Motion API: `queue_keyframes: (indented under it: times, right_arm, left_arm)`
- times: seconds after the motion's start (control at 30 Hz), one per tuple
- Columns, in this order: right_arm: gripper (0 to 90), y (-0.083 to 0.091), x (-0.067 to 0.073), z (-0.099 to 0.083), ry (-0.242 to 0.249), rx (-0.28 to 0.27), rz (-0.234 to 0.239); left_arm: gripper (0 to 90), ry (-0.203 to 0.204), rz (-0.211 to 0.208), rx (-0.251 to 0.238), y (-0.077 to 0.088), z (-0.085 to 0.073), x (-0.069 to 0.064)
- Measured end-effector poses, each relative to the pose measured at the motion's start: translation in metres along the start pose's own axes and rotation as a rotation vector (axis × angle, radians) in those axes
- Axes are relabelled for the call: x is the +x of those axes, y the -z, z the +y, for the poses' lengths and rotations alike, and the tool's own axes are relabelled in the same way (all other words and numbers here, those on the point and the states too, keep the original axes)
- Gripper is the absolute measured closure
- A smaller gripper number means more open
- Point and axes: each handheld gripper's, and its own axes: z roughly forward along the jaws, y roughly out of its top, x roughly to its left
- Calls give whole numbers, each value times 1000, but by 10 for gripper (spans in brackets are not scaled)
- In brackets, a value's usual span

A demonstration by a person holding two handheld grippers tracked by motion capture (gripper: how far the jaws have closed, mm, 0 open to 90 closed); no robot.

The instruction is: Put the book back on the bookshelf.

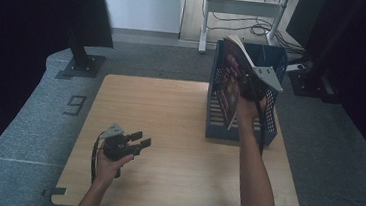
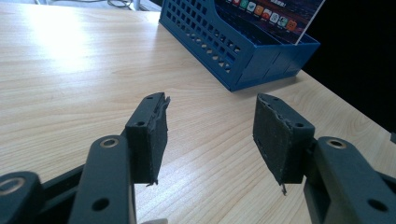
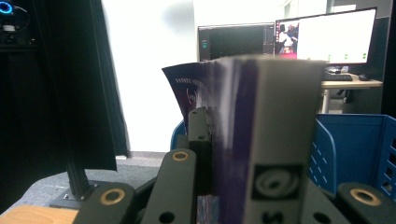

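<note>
A thick book [image 1: 232, 74] with a dark purple cover and coloured icons stands tilted in the blue perforated basket [image 1: 238, 134] at the table's far right. My right gripper [image 1: 247, 90] is shut on it from the near side. In the right gripper view the book [image 3: 275, 121] sits between the jaws of the right gripper [image 3: 257, 140], with the left pad [image 3: 200, 140] pressed on its cover. My left gripper [image 1: 143, 139] lies low over the wooden table [image 1: 170, 107] at the near left. In its own view the left gripper [image 2: 210, 135] is open with nothing between its pads, facing the basket [image 2: 224, 60] and book [image 2: 275, 16].
A black monitor stand [image 1: 82, 59] sits on the grey floor behind the table's left corner. A white metal frame [image 1: 242, 8] with cables stands at the back. Desk monitors [image 3: 327, 37] show beyond the basket wall [image 3: 355, 149]. Bare wood lies between the two hands.
</note>
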Motion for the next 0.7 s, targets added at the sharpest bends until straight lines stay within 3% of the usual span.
queue_keyframes:
  times: [0.7]
  right_arm:
    - [810,-28,7,-6,2,-6,-41]
  left_arm:
    - [447,11,-3,8,-1,-3,3]
